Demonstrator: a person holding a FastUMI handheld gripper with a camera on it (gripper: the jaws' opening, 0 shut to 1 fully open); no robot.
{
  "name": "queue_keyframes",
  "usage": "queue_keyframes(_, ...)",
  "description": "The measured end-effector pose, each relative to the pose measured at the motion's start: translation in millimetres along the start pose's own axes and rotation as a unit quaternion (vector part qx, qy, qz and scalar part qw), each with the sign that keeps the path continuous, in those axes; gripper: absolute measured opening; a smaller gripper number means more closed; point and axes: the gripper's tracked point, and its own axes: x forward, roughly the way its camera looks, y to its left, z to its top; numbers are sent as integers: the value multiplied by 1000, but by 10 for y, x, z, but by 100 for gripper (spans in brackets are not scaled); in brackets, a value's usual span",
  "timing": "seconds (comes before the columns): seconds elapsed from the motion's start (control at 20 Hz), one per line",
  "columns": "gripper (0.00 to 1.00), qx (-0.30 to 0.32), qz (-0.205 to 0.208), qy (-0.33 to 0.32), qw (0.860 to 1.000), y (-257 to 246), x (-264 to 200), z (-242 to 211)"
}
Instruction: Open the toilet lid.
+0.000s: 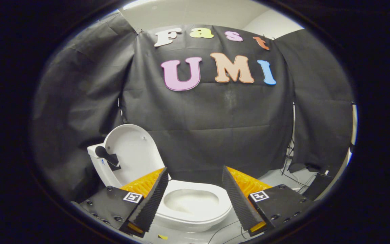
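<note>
A white toilet (195, 211) stands on the floor just ahead of my fingers, its bowl showing between them. Its white lid (132, 152) stands raised, leaning back against the cistern to the left. A black handle block (108, 156) sticks out from the lid's left edge. My gripper (194, 173) is open, its two black ribbed fingers (152, 200) spread wide with nothing between them, apart from the lid and seat.
Black cloth walls close the booth behind and on both sides. Cables and a black stand leg (288, 159) run down at the right, beside a dark box (318, 184) on the pale floor. A thin cable lies on the floor under the right finger.
</note>
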Motion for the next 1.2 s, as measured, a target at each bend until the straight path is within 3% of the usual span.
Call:
queue_keyframes(0.35, 99, -7, 5, -7, 1000, 78, -3, 76)
queue_keyframes(1.2, 99, -30, 1, 42, 999, 248, 43, -192)
